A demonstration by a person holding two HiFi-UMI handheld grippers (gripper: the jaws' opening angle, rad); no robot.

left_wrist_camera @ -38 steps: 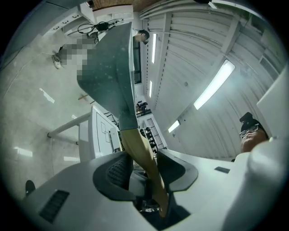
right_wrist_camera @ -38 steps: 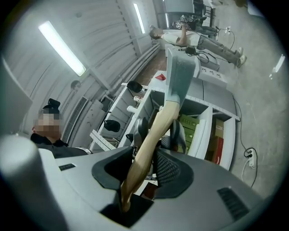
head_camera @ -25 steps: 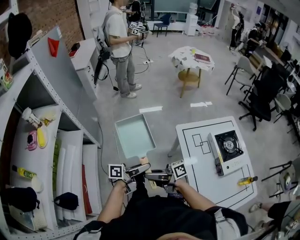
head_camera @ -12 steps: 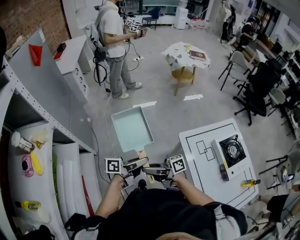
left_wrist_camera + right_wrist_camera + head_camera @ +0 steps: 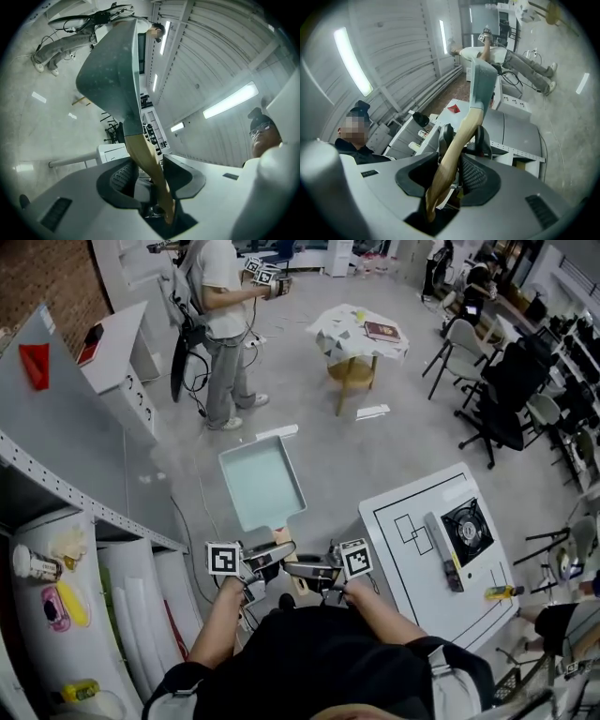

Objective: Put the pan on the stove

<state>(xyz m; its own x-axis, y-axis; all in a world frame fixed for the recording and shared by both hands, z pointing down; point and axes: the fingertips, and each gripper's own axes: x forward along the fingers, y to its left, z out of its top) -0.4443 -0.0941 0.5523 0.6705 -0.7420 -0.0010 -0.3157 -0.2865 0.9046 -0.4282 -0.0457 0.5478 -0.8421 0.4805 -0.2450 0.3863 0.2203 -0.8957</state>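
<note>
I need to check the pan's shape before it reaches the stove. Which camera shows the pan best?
The head view: it looks down into the whole square pan, pale inside, rim all round. The left gripper view shows only its grey underside and wooden handle; the right gripper view catches it nearly edge-on.

- A robotics lab in an open-plan workspace: bare concrete floor point(image 5: 375, 446), with black swivel chairs point(image 5: 492, 418) along one side.
- A white bench point(image 5: 403, 568) marked with black outlines carries a portable stove point(image 5: 466, 531).
- Grey metal shelving point(image 5: 84, 484) holds assorted small items.
- A second person point(image 5: 217, 315) stands holding marker-cube grippers point(image 5: 265, 279).
</note>
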